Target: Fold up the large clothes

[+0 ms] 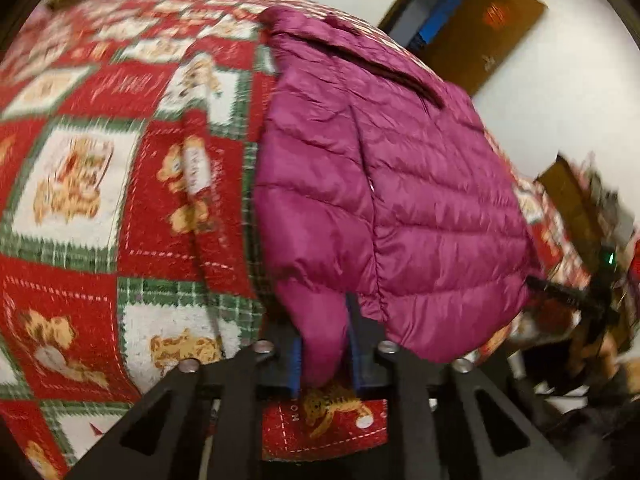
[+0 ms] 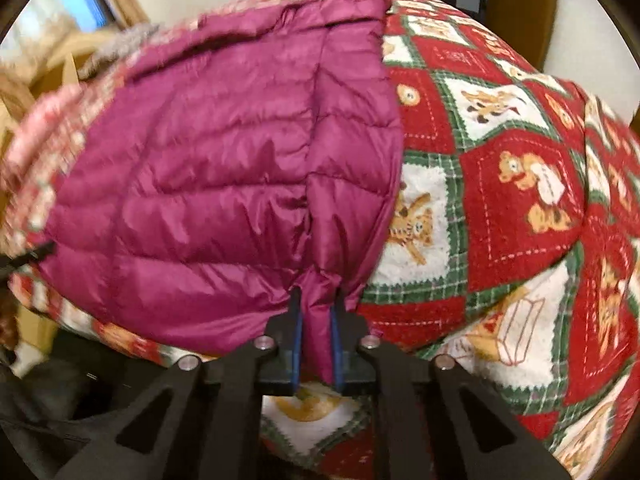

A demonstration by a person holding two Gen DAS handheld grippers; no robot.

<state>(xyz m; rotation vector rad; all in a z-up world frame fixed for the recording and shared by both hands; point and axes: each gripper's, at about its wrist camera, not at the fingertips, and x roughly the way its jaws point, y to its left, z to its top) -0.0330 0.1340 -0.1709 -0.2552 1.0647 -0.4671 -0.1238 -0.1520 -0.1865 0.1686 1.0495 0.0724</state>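
Magenta quilted puffer jacket [image 1: 384, 184] spread on red-green teddy-print patchwork blanket [image 1: 100, 184]. Left gripper [image 1: 324, 344] clamped on hem corner; right gripper [image 2: 316, 332] clamped on opposite corner. Lift both corners level, carry toward collar, keep fabric taut.

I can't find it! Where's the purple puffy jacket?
The jacket lies on the teddy-bear blanket, its near edge pinched by the left claw and right claw.

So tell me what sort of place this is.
Probably a bedroom at home. The purple puffer jacket lies on what looks like a bed under a red teddy-bear quilt, with a brown wooden door in a white wall behind and a window.
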